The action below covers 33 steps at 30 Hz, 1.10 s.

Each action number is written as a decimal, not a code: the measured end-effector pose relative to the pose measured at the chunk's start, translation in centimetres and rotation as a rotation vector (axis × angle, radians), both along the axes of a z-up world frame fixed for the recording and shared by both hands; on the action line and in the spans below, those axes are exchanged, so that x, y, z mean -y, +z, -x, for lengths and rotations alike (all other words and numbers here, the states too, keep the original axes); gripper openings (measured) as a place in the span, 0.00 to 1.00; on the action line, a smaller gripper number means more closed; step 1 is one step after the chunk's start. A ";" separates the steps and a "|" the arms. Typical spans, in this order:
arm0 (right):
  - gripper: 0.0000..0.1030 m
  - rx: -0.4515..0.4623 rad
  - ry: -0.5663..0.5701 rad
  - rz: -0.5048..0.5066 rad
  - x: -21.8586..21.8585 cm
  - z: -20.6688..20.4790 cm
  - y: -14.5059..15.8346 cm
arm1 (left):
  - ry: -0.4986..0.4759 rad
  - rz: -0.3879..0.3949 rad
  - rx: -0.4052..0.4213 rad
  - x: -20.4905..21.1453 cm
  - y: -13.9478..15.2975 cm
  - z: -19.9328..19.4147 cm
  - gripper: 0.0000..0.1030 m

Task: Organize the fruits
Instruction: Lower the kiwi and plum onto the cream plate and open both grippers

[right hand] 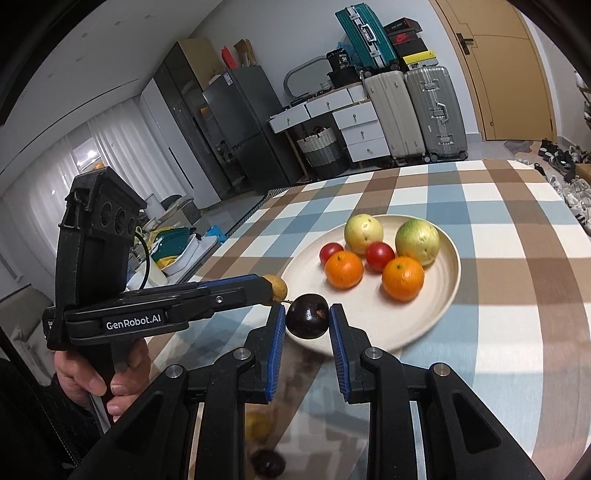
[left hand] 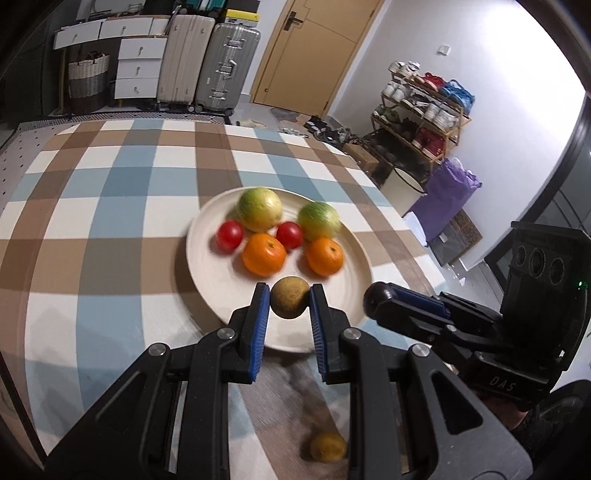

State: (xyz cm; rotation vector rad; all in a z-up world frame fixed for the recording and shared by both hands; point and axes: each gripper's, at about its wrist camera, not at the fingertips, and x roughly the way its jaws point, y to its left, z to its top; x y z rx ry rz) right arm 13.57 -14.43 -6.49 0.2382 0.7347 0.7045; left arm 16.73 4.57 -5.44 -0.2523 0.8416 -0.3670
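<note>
Left claw point(left hand: 289, 301) grips brown fruit point(left hand: 290, 297); right claw point(right hand: 307, 319) grips dark plum point(right hand: 307, 320).

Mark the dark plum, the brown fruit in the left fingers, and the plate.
dark plum point(right hand: 307, 320), right wrist view, front skin.
brown fruit point(left hand: 290, 297), left wrist view, centre.
plate point(left hand: 207, 273), left wrist view, bare left inside.

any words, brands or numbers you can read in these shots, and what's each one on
"GenRobot.AI": white letters on the side of the left gripper, seen from the right wrist camera.
"DAS": faint letters on the body of the right gripper, seen from the left wrist camera.
"30": on a black box on top of the drawers; the smaller print around it is unreadable.
The shoe boxes carry logos too blurred to read.
</note>
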 end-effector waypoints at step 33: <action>0.41 -0.024 -0.057 0.122 -1.8 -7.7 -1.9 | 0.079 0.015 -0.055 -3.2 -3.0 -7.2 0.19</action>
